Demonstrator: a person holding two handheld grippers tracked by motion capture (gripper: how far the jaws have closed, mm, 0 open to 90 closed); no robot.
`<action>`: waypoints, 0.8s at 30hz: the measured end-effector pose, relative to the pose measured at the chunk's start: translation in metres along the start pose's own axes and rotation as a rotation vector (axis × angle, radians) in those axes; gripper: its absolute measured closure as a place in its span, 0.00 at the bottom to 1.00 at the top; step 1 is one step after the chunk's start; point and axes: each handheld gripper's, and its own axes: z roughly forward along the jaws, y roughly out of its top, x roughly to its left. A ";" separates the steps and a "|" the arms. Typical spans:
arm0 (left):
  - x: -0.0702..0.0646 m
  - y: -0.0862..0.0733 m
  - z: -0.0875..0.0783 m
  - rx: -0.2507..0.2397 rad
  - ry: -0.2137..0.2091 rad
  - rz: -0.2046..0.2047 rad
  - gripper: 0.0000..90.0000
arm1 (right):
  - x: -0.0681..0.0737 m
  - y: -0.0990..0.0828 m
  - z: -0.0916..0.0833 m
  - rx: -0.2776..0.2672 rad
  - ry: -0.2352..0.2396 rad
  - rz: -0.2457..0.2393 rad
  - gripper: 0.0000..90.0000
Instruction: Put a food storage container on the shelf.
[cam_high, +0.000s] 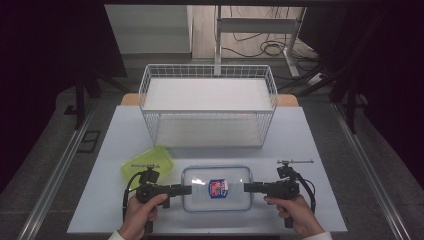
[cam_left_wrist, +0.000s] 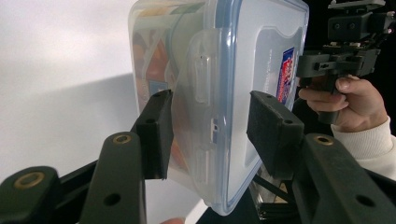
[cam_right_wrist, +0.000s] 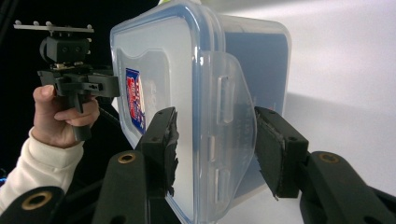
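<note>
The clear plastic box (cam_high: 217, 188) lies flat on the worktop (cam_high: 310, 150) between your hands. Your left tool (cam_left_wrist: 210, 128) and right tool (cam_right_wrist: 215, 144) each straddle an end latch, pads apparently pinching it. The box looks stiff, light and slippery; grip the latches squarely.

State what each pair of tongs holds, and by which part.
Both straddle the clear rectangular plastic container: left tongs at its left-end latch, right tongs at its right-end latch. Grip cannot be told.

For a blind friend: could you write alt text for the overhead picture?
Two hand-held grippers, left gripper and right gripper, meet opposite ends of a clear lidded container on a white table. Behind stand a wire rack and a green lid.
</note>
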 end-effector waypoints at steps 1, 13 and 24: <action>-0.002 0.001 -0.001 -0.005 -0.001 -0.001 0.57 | 0.001 0.000 -0.001 -0.003 0.001 -0.002 0.57; -0.018 0.020 -0.016 -0.018 -0.001 0.026 0.57 | 0.020 0.015 -0.011 -0.035 0.008 -0.027 0.58; -0.041 0.050 -0.031 -0.043 -0.018 0.058 0.57 | 0.047 0.045 -0.032 -0.063 0.003 -0.074 0.58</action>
